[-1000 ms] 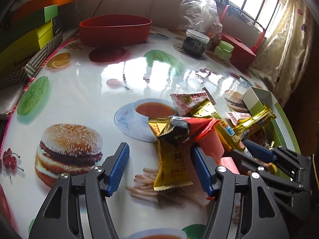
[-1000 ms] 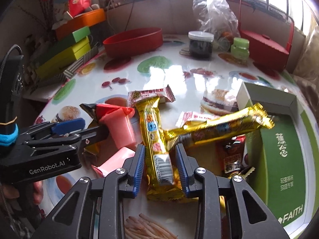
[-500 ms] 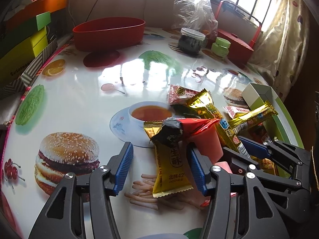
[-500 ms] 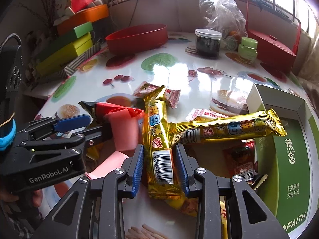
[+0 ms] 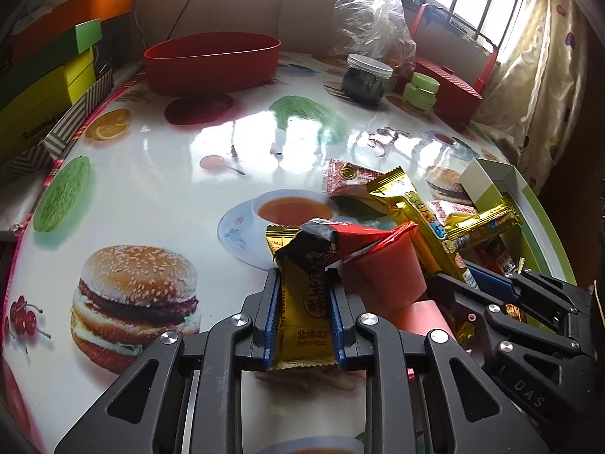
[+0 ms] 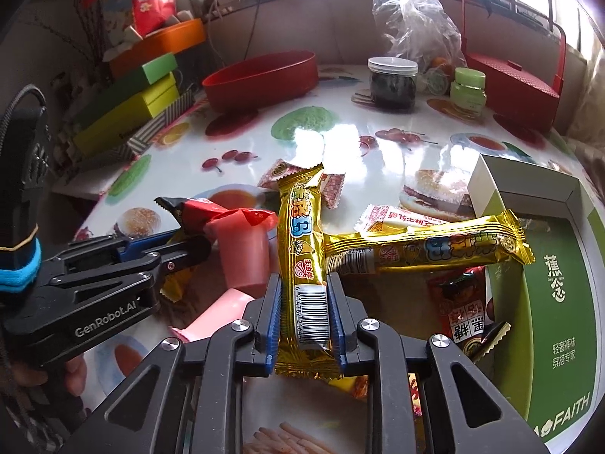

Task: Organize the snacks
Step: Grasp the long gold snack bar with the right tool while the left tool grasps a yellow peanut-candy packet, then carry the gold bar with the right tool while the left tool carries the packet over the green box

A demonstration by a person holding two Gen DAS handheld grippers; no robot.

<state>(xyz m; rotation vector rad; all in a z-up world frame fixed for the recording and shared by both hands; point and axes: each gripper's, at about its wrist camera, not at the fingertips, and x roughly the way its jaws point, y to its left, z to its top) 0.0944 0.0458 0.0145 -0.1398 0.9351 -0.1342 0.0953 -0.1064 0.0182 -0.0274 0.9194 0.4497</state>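
Left wrist view: the left gripper [image 5: 304, 316] has its blue-padded jaws clamped on a flat, crinkly gold foil snack packet [image 5: 305, 314] over the glossy printed counter [image 5: 151, 174], while right wrist view shows the right gripper [image 6: 304, 316] clamped on a long shiny gold wafer bar [image 6: 302, 249] beside a green cardboard box [image 6: 556, 302].

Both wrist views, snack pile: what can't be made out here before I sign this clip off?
- Left wrist view: the lower end of the gold packet gripped by the left gripper is hidden behind the blue pads.
- Right wrist view: the pink cup base is hidden behind the right gripper and its gold bar.
- Right wrist view: the green box interior is partly covered by a second gold bar, and the frame edge cuts it off.
- The dark jar contents are too small to identify.
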